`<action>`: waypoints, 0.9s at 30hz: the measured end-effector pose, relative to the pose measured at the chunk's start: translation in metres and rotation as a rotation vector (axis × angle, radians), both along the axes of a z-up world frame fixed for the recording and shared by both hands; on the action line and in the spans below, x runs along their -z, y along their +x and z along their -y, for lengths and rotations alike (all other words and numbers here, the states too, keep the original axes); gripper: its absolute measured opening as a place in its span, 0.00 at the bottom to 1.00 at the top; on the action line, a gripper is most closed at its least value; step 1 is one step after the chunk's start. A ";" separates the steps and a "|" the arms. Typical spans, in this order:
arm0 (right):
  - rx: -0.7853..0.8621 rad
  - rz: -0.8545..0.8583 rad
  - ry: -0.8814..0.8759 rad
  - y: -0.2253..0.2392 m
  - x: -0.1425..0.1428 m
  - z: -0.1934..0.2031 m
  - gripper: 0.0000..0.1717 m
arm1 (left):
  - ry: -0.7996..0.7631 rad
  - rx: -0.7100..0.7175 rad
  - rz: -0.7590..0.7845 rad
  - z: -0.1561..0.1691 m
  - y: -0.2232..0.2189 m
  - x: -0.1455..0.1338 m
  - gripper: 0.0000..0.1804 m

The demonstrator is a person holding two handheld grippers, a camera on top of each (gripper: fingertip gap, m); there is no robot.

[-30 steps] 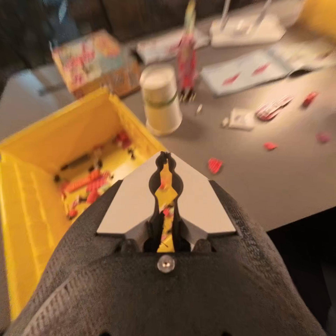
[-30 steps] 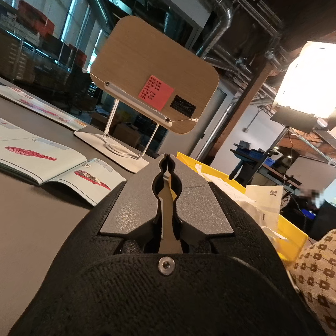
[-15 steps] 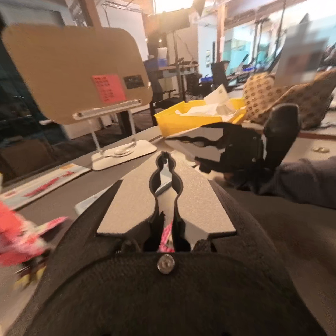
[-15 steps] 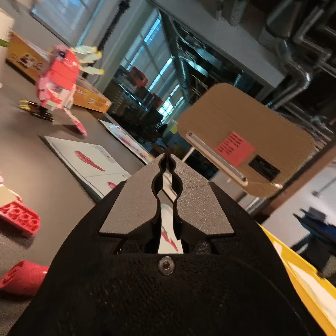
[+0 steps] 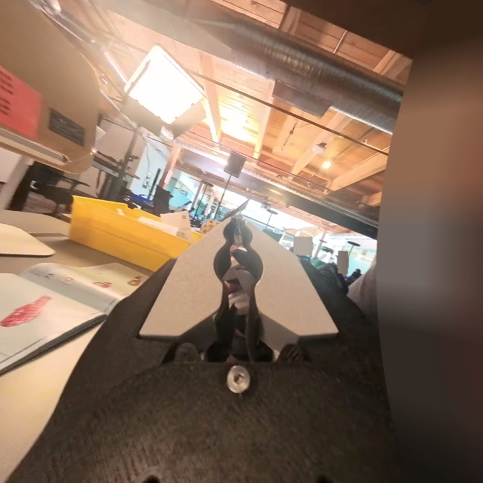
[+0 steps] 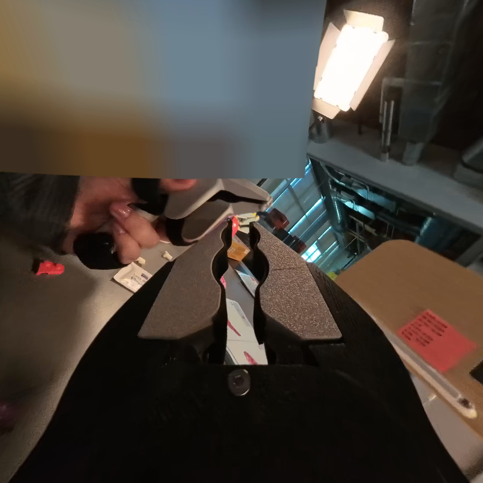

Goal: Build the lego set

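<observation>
The left claw (image 5: 236, 224) is raised above the bench (image 5: 39, 386) with its two grey fingers (image 5: 193, 282) closed tip to tip; nothing can be seen gripped between them, and in the right wrist view the same claw (image 6: 266, 202) appears pinched together in a person's hand (image 6: 115, 222). The right claw (image 6: 240, 226) is slightly parted, a narrow gap showing between its dark fingers (image 6: 188, 295), and nothing lies in that gap; the left claw's tip hangs just beside and above its tips without plainly touching them. Through the gap, farther off, a red and white brick model (image 6: 241, 222) and an orange box (image 6: 237, 251) show. On the bench near the hand lie a red brick piece (image 6: 49, 268), two small white pieces (image 6: 166, 254) and a white packet (image 6: 133, 279). An open instruction booklet (image 5: 39, 308) lies to the left of the left claw, a yellow bin (image 5: 117, 235) holding white papers stands behind it, and a wooden book stand (image 6: 418, 300) with a red note (image 6: 436, 339) rises to the right of the right claw. A bright panel lamp (image 5: 163, 83) hangs overhead.
</observation>
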State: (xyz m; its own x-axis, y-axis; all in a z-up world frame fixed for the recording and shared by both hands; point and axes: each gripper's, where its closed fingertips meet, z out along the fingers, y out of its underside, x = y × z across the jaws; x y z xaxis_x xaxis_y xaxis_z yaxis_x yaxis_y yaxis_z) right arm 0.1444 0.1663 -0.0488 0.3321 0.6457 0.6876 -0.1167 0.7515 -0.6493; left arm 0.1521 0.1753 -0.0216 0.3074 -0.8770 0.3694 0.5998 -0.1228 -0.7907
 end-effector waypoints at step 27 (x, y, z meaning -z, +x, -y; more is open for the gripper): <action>0.093 0.148 -0.029 0.000 0.009 -0.025 0.01 | -0.087 -0.028 -0.366 -0.013 0.003 0.032 0.01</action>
State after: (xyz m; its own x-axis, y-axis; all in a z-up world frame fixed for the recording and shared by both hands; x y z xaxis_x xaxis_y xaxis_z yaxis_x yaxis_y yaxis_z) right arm 0.1446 0.1911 -0.0580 0.2877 0.6373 0.7149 0.0505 0.7353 -0.6759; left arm 0.1551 0.1886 -0.0536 0.4565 -0.8364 0.3033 0.2838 -0.1862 -0.9406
